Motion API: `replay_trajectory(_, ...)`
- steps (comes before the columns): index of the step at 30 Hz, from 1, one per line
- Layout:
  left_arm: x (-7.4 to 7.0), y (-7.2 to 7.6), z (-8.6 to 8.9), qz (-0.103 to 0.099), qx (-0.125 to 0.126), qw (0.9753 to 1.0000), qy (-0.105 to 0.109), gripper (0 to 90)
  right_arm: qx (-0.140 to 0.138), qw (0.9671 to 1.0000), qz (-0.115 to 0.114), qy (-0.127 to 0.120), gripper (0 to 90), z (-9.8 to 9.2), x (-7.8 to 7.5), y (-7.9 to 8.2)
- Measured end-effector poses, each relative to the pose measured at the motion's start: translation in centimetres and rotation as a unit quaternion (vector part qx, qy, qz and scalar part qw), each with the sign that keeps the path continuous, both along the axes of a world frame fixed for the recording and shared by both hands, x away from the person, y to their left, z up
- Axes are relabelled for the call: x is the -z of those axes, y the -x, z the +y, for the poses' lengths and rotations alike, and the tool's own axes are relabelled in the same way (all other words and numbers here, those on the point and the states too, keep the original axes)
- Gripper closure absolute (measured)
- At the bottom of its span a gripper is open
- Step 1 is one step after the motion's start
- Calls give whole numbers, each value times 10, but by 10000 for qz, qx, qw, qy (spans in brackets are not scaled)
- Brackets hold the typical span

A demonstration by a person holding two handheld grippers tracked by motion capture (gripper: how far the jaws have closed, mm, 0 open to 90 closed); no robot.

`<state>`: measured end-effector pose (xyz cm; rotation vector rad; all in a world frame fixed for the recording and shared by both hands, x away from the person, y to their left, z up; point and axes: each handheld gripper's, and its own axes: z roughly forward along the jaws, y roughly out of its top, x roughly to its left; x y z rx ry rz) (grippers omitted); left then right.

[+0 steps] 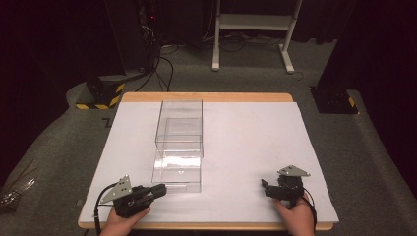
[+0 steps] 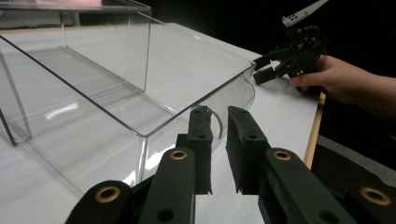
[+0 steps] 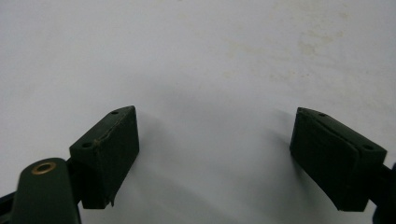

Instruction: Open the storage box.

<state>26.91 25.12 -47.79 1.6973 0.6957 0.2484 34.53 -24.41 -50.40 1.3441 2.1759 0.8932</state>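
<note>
A clear plastic box stands on the white table top, and its clear drawer is slid out toward me. My left gripper lies at the drawer's front left corner, pointing right along the front wall. In the left gripper view its jaws stand a narrow gap apart, and the drawer's thin curved handle shows in that gap without being pinched. My right gripper rests at the front right, held by a hand, and it shows again past the drawer. The right gripper's own jaws are wide open over bare white surface.
The table's wooden edge runs along the back. Beyond it are grey carpet, a yellow-and-black striped base, cables and a white desk frame. White surface lies between the drawer and my right gripper.
</note>
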Motion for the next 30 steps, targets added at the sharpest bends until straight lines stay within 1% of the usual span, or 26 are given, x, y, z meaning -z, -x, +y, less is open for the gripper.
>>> replay_trajectory(1, -2, 1, 1, -75, -30, 10000, 37, 811, 0, 10000, 0, 0, 157, 0, 0, 0)
replay_trajectory(2, -2, 1, 1, -75, -30, 10000, 37, 818, 0, 10000, 0, 0, 157, 0, 0, 0)
replay_trajectory(3, -5, 2, 2, -144, -54, 9999, 66, 822, 1, 10000, 3, -1, 157, 0, 0, 0)
replay_trajectory(4, -5, 2, 2, -144, -54, 9999, 66, 823, 1, 10000, 3, -1, 157, 0, 0, 0)
replay_trajectory(5, -8, 3, 2, -161, -65, 9998, 131, 823, 0, 10000, 2, -1, 157, 0, 0, 0)
replay_trajectory(6, -8, 3, 2, -161, -65, 9998, 131, 822, 0, 10000, 2, -1, 157, 0, 0, 0)
replay_trajectory(7, -11, 3, 2, -194, -87, 9996, 177, 820, 1, 10000, 2, -2, 157, 0, 0, 0)
replay_trajectory(11, -17, 2, 4, -343, -181, 9990, 234, 800, 0, 10000, 2, -2, 157, 0, 0, 0)
replay_trajectory(13, -20, 1, 7, -381, -272, 9984, 317, 782, 5, 10000, 6, -6, 157, 0, 0, 0)
replay_trajectory(14, -20, 1, 7, -381, -272, 9984, 317, 773, 5, 10000, 6, -6, 157, 0, 0, 0)
replay_trajectory(15, -23, 0, 11, -418, -400, 9975, 395, 762, 6, 10000, 7, -6, 157, 0, 0, 0)
replay_trajectory(17, -25, 0, 16, -466, -559, 9964, 446, 743, 7, 10000, 7, -6, 157, 0, 0, 0)
replay_trajectory(18, -25, 0, 16, -466, -559, 9964, 446, 738, 7, 10000, 7, -6, 157, 0, 0, 0)
replay_trajectory(19, -26, -1, 20, -499, -697, 9953, 453, 732, 6, 10000, 6, -5, 157, 0, 0, 0)
replay_trajectory(21, -27, -1, 24, -526, -846, 9939, 469, 715, 7, 10000, 7, -5, 157, 0, 0, 0)
replay_trajectory(22, -27, -1, 24, -526, -846, 9939, 469, 706, 7, 10000, 7, -5, 157, 0, 0, 0)
replay_trajectory(24, -28, -2, 29, -524, -1023, 9922, 478, 679, 7, 10000, 8, -6, 157, 0, 0, 0)
replay_trajectory(25, -27, -3, 34, -607, -1205, 9903, 344, 664, 6, 10000, 7, -5, 157, 0, 0, 0)
replay_trajectory(26, -27, -3, 34, -607, -1205, 9903, 344, 654, 6, 10000, 7, -5, 157, 0, 0, 0)
replay_trajectory(27, -26, -4, 36, -591, -1308, 9891, 328, 635, 7, 10000, 7, -5, 157, 0, 0, 0)
replay_trajectory(28, -24, -6, 42, -559, -1476, 9870, 300, 619, 7, 10000, 8, -6, 157, 0, 0, 0)
replay_trajectory(30, -22, -8, 47, -519, -1675, 9841, 276, 593, 0, 10000, 3, -1, 157, 0, 0, 0)
